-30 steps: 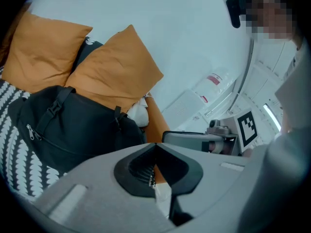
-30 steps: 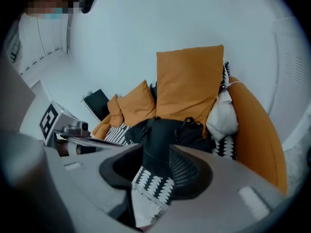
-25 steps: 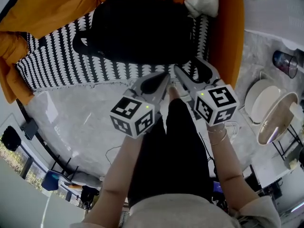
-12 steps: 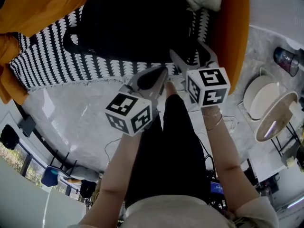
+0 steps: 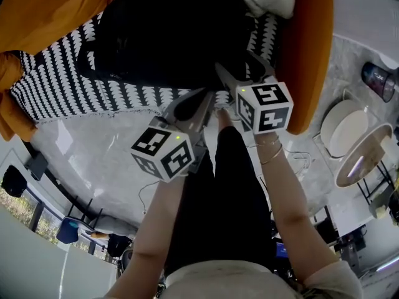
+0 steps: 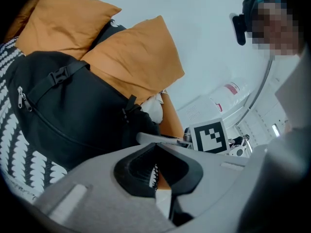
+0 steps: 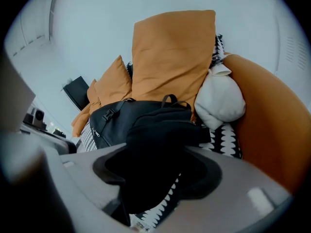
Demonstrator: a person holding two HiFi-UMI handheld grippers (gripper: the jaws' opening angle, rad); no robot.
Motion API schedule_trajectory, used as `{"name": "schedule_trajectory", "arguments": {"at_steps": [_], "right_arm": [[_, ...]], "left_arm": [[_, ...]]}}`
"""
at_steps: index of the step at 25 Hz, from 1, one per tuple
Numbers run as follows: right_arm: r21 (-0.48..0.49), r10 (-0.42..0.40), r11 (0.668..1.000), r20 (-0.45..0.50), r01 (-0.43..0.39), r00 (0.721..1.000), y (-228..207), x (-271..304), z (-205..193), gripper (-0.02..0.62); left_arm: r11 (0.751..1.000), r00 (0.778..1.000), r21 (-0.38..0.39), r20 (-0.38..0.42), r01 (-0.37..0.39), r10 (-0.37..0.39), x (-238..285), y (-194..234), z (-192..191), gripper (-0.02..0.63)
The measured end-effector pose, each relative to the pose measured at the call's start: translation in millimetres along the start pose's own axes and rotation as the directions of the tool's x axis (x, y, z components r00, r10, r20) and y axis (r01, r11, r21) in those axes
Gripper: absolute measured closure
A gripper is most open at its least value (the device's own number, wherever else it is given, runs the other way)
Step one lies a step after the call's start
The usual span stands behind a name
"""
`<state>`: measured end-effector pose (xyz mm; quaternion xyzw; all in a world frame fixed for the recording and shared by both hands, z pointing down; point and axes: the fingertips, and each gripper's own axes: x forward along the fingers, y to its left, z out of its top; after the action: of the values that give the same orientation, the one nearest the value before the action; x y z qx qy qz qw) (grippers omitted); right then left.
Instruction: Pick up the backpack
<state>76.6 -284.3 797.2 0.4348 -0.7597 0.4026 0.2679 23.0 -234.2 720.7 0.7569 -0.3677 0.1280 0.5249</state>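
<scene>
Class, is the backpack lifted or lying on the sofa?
Lying on the sofa: the backpack rests flat on the black-and-white seat cover, in front of the orange cushions.

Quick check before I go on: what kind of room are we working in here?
Probably a living-room or lounge setting: an orange sofa with matching cushions and a black-and-white patterned throw, a black backpack lying on it, and a pale marble-look floor.

Head view looks steeply down, gripper views forward; all 3 share the backpack point(image 5: 174, 36).
</scene>
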Motion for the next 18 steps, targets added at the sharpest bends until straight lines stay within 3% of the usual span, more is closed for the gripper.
{"name": "schedule_trajectory", "arguments": {"at_steps": [2,4,9,13,18], "right_arm": [[-0.046,-0.018,0.999,0.009,0.018,1.0,-1,2,1,0.384],[-0.065,0.002,0.998,0.025,0.0,1.0,1,3,3,0.427],[-0.054,0.136,0.989,-0.007,-0.136,0.991,15,13,-2,0.457],[0.095,0.351,0.933,-0.031,-0.347,0.936,33,14,2,0.458],[0.159,0.425,0.89,0.051,-0.427,0.904,43,-16,19,0.507]], "left_arm": [[1.0,1.0,0.001,-0.011,-0.001,0.001,2,3,-1,0.598],[1.0,1.0,-0.001,-0.012,-0.005,0.005,5,6,-1,0.598],[1.0,1.0,-0.006,0.003,-0.003,0.003,5,13,10,0.598],[1.0,1.0,-0.002,0.013,-0.013,0.013,3,14,16,0.598],[1.0,1.0,0.009,0.011,0.0,0.0,-6,2,18,0.598]]}}
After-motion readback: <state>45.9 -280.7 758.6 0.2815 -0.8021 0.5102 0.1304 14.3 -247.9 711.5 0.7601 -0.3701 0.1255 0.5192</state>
